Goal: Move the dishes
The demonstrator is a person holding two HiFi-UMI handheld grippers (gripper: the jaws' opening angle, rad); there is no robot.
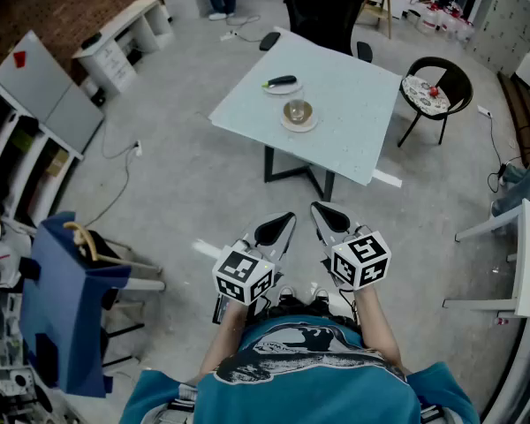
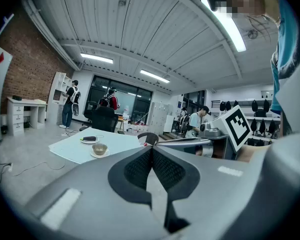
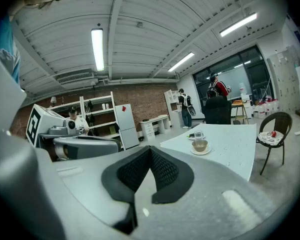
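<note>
Open floor [image 1: 203,184] lies between the person and the tabletop [image 1: 353,104]. A black chair [image 1: 435,91] stands at its right, an office chair [image 1: 322,11] behind it, and a blue cart [image 1: 66,299] at near left. On the tabletop, a brownish bowl [image 1: 298,111] sits on a white saucer [image 1: 287,125], beside a plate [image 1: 293,89] carrying a dark object [image 1: 281,81]. The left gripper [image 1: 276,230] and right gripper [image 1: 327,217] are well short of it, jaws closed together on nothing.
</note>
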